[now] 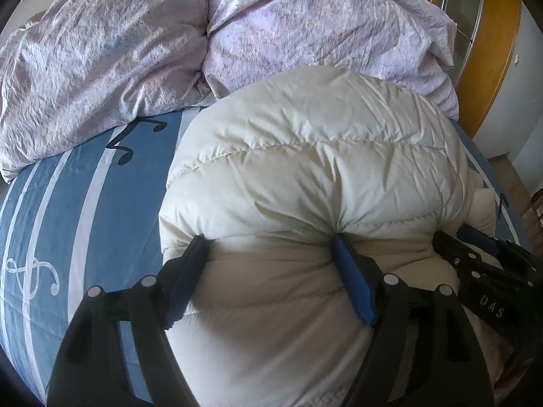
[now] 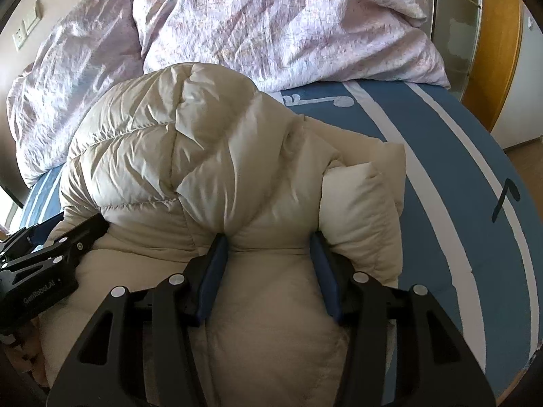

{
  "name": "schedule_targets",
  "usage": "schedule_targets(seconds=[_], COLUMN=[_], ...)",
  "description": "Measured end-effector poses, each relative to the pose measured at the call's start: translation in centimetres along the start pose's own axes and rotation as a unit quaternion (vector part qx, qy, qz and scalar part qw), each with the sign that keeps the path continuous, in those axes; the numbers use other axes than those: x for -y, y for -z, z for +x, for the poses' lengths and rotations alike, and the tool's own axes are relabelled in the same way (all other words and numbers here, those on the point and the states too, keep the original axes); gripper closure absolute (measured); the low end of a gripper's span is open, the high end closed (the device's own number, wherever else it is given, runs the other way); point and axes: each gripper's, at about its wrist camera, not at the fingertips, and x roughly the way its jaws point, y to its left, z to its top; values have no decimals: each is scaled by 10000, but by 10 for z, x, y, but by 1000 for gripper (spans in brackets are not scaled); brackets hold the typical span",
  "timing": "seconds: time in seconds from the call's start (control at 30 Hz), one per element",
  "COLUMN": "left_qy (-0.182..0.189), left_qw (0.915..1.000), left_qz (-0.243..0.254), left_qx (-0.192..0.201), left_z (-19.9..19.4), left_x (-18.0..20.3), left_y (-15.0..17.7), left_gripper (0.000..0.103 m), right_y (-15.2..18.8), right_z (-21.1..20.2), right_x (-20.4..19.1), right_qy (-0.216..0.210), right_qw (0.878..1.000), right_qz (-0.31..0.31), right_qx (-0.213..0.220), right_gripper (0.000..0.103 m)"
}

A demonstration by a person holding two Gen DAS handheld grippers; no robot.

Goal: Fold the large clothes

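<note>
A cream puffer jacket (image 1: 305,156) lies bunched in a thick fold on the bed. In the left wrist view my left gripper (image 1: 269,242) stands wide around the near roll of the jacket. Both blue pads dent the padding, and creases fan out from the right pad. In the right wrist view my right gripper (image 2: 268,240) pinches another bulge of the same jacket (image 2: 163,142), and the fabric swells between its pads. Each gripper shows in the other's view: the right gripper (image 1: 475,257) at the right edge, the left gripper (image 2: 51,247) at the left edge.
The bed sheet (image 1: 68,203) is blue with white stripes and music notes. A crumpled lilac duvet (image 1: 101,51) is heaped along the far side of the bed (image 2: 271,17). A wooden door frame (image 1: 492,51) stands at the right. A wall switch (image 2: 27,30) is at the far left.
</note>
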Motion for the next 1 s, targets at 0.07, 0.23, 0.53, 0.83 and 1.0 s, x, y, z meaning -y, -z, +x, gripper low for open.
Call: schedule_targets(seconds=[0.07,0.23,0.53,0.83,1.0], left_qy=[-28,-79,-105,-99,-100], left_qw=[10000,9999,9998,9997,9996], left_qz=[30,79,57,13,4], left_qx=[35,101,157,211,246], left_z=[1,4,7,9,9], left_x=[1,1,0,-2,-2], left_y=[1,2,5,8,8], left_gripper=[26,25,23,22,21], right_y=[4,6,9,11,12], right_z=[0,3,6,6,6], right_x=[0,-2,-4,-5,-5], right_qy=[44,80,158,223,244], right_qw=[9999,9996,9990,9984,9981], right_qz=[-39,-78,-138,-177,-206], right_qx=[112,267,390,489,530], right_gripper=[52,52,51,51,51])
